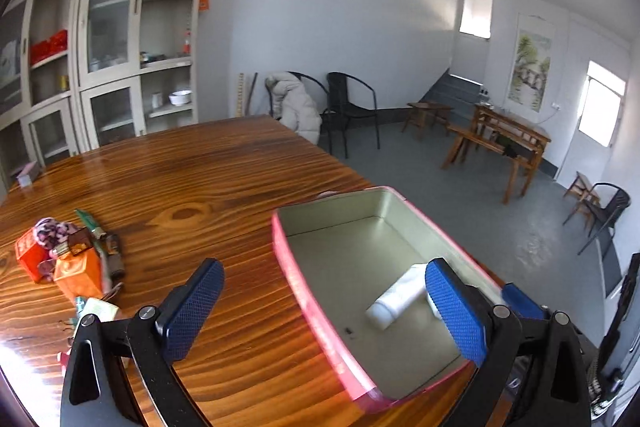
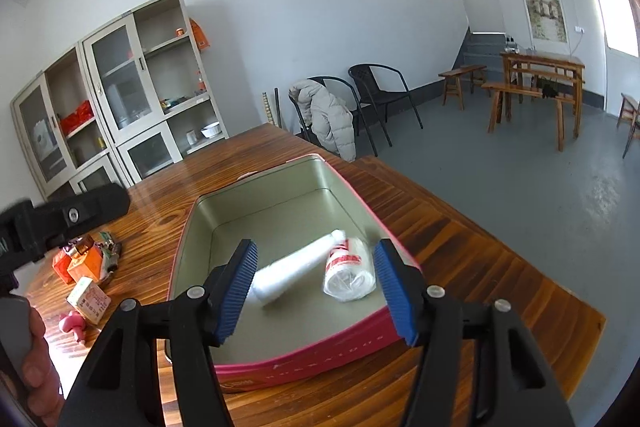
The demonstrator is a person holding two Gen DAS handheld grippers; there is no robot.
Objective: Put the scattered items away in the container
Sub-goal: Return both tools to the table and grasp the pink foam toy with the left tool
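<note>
Daylight comes in through the windows [image 1: 602,103] at the far right of the room, which are blown out to plain white, and it lays a pale glare on the near left part of the wooden table [image 1: 180,179]. Both views are bright and mostly sharp, though the white tube [image 2: 296,269] in the tin [image 2: 304,359] is smeared by motion blur. The fisheye lens bends walls and the cabinet [image 2: 120,99] strongly toward the edges, and the corners fall to black.

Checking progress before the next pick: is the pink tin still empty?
No, a white tube and a clear roll lie inside the pink tin.
</note>
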